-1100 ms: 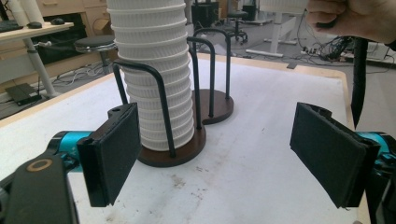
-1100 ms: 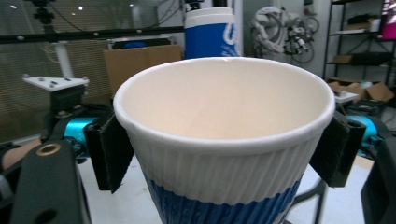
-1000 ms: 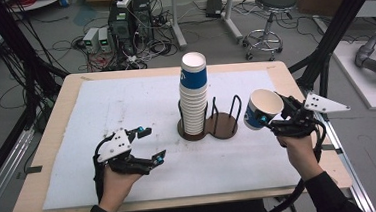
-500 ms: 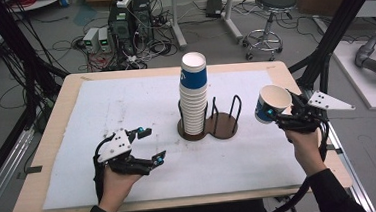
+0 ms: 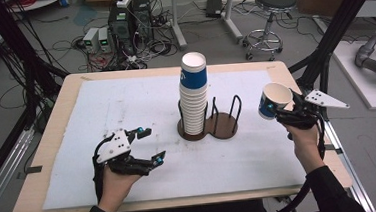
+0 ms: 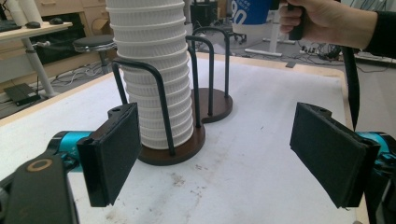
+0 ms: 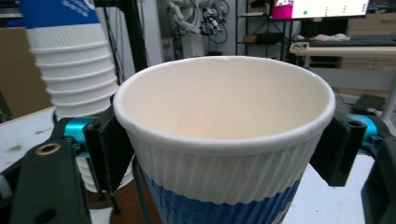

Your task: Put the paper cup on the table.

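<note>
A tall stack of white ribbed paper cups [image 5: 195, 98], topped by a blue-banded one, stands in the left ring of a dark wire cup holder [image 5: 226, 128] at the table's middle. To its right, above the mat, my right gripper [image 5: 282, 110] is shut on a single blue-and-white paper cup [image 5: 274, 100]. In the right gripper view the pads [image 7: 109, 149] press the sides of this cup [image 7: 224, 140], whose mouth faces the camera. At the front left, my left gripper [image 5: 152, 145] rests open on the mat. Nothing lies between its jaws, which point at the stack [image 6: 156, 70].
A white mat [image 5: 126, 105] covers the wooden table. The holder's right ring [image 6: 217, 105] has no cups in it. Beyond the far edge are cables, equipment boxes and a stool [image 5: 274, 2]. Black frame posts [image 5: 332, 41] rise at the right.
My right gripper has carried the cup a little to the right, away from the holder, and tipped it more upright. The left gripper has not moved.
</note>
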### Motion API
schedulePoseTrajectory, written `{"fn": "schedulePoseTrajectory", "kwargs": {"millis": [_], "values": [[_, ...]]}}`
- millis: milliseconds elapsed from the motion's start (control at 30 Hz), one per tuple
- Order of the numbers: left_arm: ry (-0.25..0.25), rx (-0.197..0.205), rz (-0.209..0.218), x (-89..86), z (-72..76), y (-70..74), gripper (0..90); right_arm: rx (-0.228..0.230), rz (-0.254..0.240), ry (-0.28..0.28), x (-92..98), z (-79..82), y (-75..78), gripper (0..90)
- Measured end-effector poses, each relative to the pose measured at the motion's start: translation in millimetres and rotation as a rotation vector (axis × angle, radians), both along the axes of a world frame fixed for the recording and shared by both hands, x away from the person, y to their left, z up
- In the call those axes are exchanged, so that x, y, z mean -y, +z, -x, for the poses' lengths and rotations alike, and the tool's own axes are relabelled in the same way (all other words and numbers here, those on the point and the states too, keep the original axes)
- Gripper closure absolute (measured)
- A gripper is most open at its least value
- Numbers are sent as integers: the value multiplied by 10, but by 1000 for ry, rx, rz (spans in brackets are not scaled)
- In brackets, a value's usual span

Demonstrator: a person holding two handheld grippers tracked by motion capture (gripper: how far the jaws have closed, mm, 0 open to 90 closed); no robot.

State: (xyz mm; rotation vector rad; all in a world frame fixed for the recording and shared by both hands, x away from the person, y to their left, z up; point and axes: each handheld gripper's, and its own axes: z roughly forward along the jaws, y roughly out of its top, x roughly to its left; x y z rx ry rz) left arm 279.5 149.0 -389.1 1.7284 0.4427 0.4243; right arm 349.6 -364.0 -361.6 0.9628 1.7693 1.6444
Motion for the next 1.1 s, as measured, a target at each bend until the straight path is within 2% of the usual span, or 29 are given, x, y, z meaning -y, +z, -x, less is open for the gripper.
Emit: {"fn": "schedulePoseTrajectory", "kwargs": {"millis": [200, 367, 700, 1100], "values": [[-1, 1, -2, 7, -2, -4, 165, -39, -26, -25, 39, -122, -106, 202], [-3, -2, -3, 14, -7, -12, 165, -48, -47, -68, 73, -247, -201, 203], [-5, -5, -3, 20, -10, -20, 165, -100, -36, -99, -2, -460, -373, 203], [-3, -4, -7, 14, -4, -28, 164, -157, 32, -133, -60, -663, -590, 202]]}}
